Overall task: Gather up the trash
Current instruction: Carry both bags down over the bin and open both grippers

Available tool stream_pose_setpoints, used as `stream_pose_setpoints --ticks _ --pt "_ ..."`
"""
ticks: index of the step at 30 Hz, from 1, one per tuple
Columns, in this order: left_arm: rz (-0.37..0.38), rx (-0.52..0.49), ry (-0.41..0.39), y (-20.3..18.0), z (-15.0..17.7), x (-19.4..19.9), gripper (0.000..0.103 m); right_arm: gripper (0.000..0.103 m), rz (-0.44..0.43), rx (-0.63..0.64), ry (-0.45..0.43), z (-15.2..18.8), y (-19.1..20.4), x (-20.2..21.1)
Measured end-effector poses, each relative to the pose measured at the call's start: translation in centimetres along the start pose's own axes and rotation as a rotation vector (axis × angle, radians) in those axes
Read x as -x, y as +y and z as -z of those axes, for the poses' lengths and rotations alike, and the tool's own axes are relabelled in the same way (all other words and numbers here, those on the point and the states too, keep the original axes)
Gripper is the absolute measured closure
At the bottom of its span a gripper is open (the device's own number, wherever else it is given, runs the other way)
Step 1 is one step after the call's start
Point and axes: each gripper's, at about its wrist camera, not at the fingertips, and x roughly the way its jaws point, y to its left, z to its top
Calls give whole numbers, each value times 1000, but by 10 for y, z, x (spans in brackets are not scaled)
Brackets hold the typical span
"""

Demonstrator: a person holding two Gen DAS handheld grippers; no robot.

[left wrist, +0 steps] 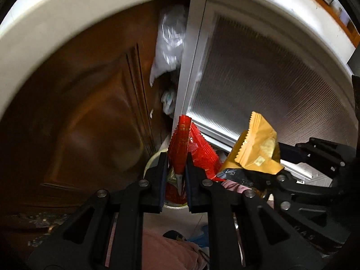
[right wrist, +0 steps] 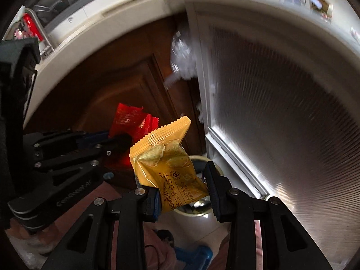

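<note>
Holding a red wrapper (left wrist: 180,144) upright, your left gripper (left wrist: 176,175) pinches it directly above the trash bin (left wrist: 151,160). To its right, your right gripper (right wrist: 183,193) clamps the yellow biscuit packet (right wrist: 167,164), also over the bin's rim (right wrist: 198,157), equally near.

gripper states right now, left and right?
Left gripper: shut on the red wrapper.
Right gripper: shut on the yellow biscuit packet.
</note>
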Motion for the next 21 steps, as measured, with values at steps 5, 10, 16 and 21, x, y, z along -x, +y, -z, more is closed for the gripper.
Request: stream_pose_setpoints --ticks 5,10,16,21 --pt "34 24 61 0 5 -36 92 69 2 -29 33 11 -11 -33" --pt "39 64 135 6 13 -79 92 69 -5 -65 81 22 -25 -63" --pt "53 132 209 18 12 -117 92 69 -10 -107 115 24 -45 -90" --pt "52 140 241 21 10 -136 91 69 -24 -135 152 27 -61 -111"
